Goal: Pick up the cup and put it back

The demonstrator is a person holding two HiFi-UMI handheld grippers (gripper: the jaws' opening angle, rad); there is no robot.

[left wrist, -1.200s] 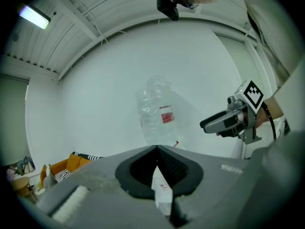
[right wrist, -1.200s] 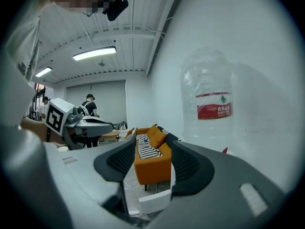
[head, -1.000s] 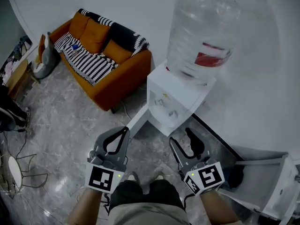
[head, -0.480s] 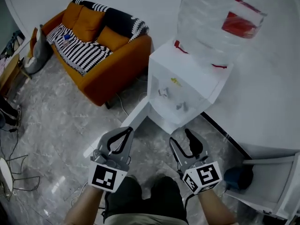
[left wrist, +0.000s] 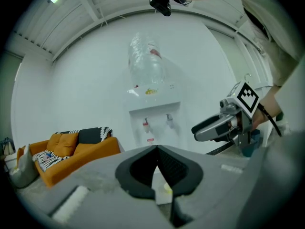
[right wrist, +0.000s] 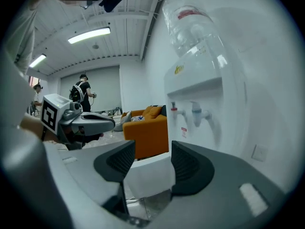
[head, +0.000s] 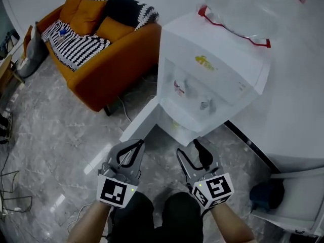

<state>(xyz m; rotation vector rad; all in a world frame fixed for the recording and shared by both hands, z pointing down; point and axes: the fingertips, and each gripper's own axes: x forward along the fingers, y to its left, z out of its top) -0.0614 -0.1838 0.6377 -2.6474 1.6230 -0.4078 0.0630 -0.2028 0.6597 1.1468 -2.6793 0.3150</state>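
White water dispenser (head: 212,80) is faced by both grippers above the marble floor (head: 61,135): left gripper (head: 140,143) jaws are pressed together on nothing, right gripper (head: 187,147) jaws are spread and empty, and a small yellowish item (head: 175,125), not confirmable as the cup, is seen in the open lower compartment.
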